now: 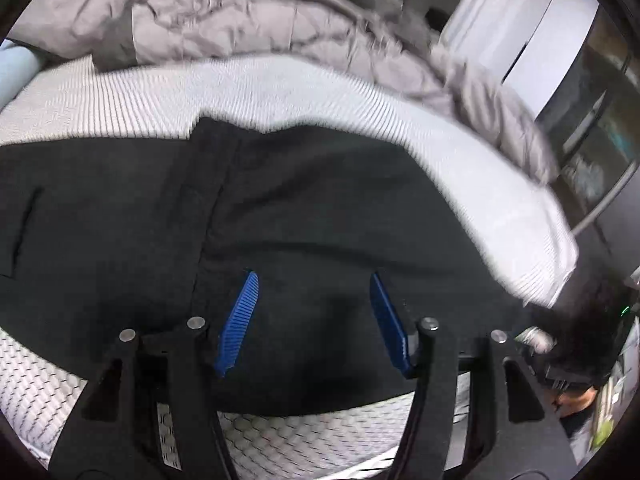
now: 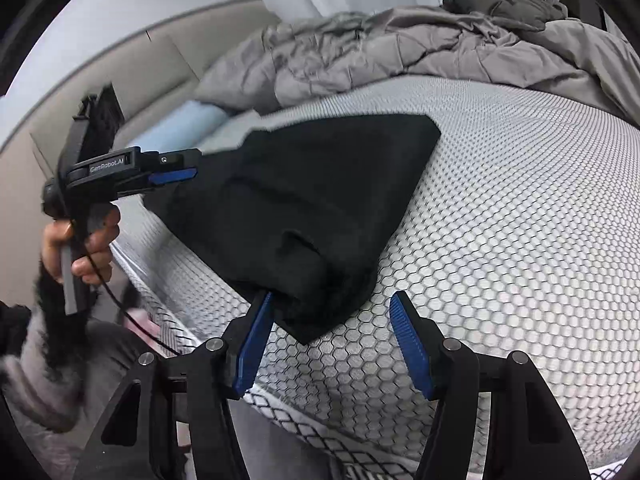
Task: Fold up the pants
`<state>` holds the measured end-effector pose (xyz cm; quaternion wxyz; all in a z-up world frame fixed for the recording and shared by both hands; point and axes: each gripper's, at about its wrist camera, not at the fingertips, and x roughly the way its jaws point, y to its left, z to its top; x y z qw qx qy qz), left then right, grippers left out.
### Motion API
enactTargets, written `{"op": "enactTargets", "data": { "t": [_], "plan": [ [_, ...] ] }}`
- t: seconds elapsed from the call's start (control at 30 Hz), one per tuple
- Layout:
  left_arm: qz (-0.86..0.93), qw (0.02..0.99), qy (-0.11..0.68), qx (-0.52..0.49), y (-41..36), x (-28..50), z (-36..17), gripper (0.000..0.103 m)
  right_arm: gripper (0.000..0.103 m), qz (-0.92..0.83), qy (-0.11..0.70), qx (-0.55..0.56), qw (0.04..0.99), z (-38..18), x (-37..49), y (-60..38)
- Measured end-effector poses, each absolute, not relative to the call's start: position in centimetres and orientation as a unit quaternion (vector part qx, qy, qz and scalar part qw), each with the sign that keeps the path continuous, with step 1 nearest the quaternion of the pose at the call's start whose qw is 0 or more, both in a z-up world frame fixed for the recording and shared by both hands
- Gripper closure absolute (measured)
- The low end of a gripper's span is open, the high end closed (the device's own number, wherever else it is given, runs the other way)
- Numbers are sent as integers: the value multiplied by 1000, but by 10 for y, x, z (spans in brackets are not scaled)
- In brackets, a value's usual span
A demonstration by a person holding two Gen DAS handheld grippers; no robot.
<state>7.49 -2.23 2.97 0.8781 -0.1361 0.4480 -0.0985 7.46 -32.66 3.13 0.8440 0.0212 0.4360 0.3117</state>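
Blue ribbed fingers (image 2: 256,344) of the right gripper (image 2: 332,344) stand apart just over the mattress (image 2: 500,240), with nothing pressed between them; the near corner of the black pants (image 2: 304,208) lies beside the left-hand pad, and I can't say whether cloth and pad touch. Over on the other side, the left gripper (image 1: 314,320) hangs above the dark fabric with its fingers apart too and nothing gripped. From the right wrist view you can see it held out level in the person's hand (image 2: 80,248), at the far left edge of the garment.

Those pants sit on the honeycomb-patterned mattress as a compact folded bundle, layers stacked, a pocket slit showing on the upper face. A grey quilt (image 2: 400,52) is bunched up behind it, well apart.

To my eye the fold looks laid and both tools have let go. If so, the step now is tidying: press the bundle flat, square the edges, and nudge the loose corner near the right fingers in under the stack. Better to keep the tips low and slide gently, since snagging the top layer would pull the fold open again.
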Motion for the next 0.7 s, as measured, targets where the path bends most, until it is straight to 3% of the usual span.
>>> {"op": "enactTargets", "data": {
  "t": [0.03,0.1,0.17,0.37,0.7],
  "plan": [
    [-89,877,454,-128,-22,76,20,48,53,300,437,18,848,28,78,-321],
    [-75,885,450,-90,-25,76,15,48,79,259,436,-9,862,23,79,-318],
    [-82,885,451,-86,-20,73,11,48,86,246,420,-28,873,23,65,-321],
    [-81,891,440,-77,-17,55,14,49,87,233,405,-74,881,15,25,-327],
    [-176,891,406,-100,-74,-7,44,49,79,263,377,57,886,44,15,-382]
  ]
}}
